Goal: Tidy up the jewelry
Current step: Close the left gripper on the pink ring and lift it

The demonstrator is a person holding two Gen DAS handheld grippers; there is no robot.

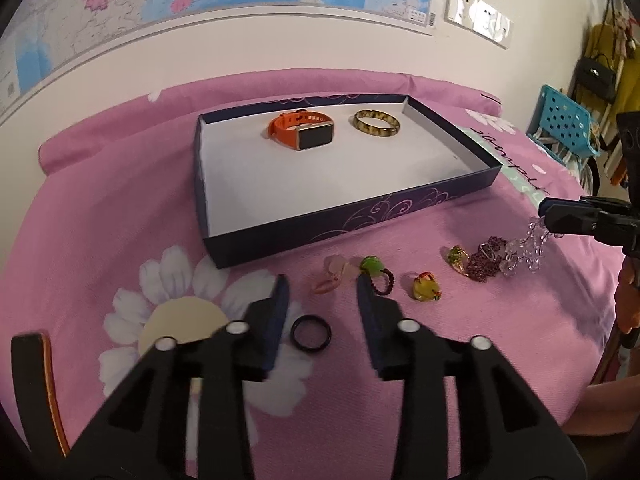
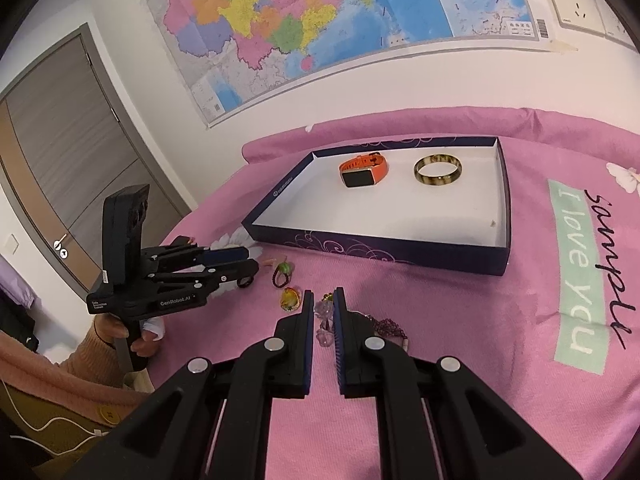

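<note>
— While left gripper (image 1: 322, 286) stands open just above the pink cloth (image 1: 120, 200), black ring (image 1: 311, 333) lies flat between its fingers and touches neither one.

— Who's holding it?

— The right wrist view shows a hand (image 2: 138, 334) wrapped around its handle, with a salmon sleeve behind.

— And the right claw?

— right gripper (image 2: 323, 294) is clamped on clear bead bracelet (image 1: 524, 248). The beads are pinched at the tips. The rest of the loop hangs down to the cloth, its low end just beside dark purple bead strand (image 1: 486, 262).

— Other loose pieces?

— They lie in a row on the cloth along the near wall of the box (image 1: 348, 216). From the black ring's end toward the right claw:
- pink piece (image 1: 332, 276)
- green-stone ring (image 1: 374, 270) on a dark red bead band
- yellow ring (image 1: 426, 288)
- green-gold ring (image 1: 458, 258), touching the purple strand

The pink piece and the green-stone ring sit just past the left fingertips.

— What's in the box?

— It's a shallow dark blue box with a white floor. Orange watch (image 1: 302, 130) and amber bangle (image 1: 376, 123) sit side by side near its far wall, apart from each other. The bangle lies flat, and the watch stands on its strap loop with the screen facing the near wall.

— Background?

— The cloth runs up to a white wall with a map (image 2: 320, 20) on it.
</note>
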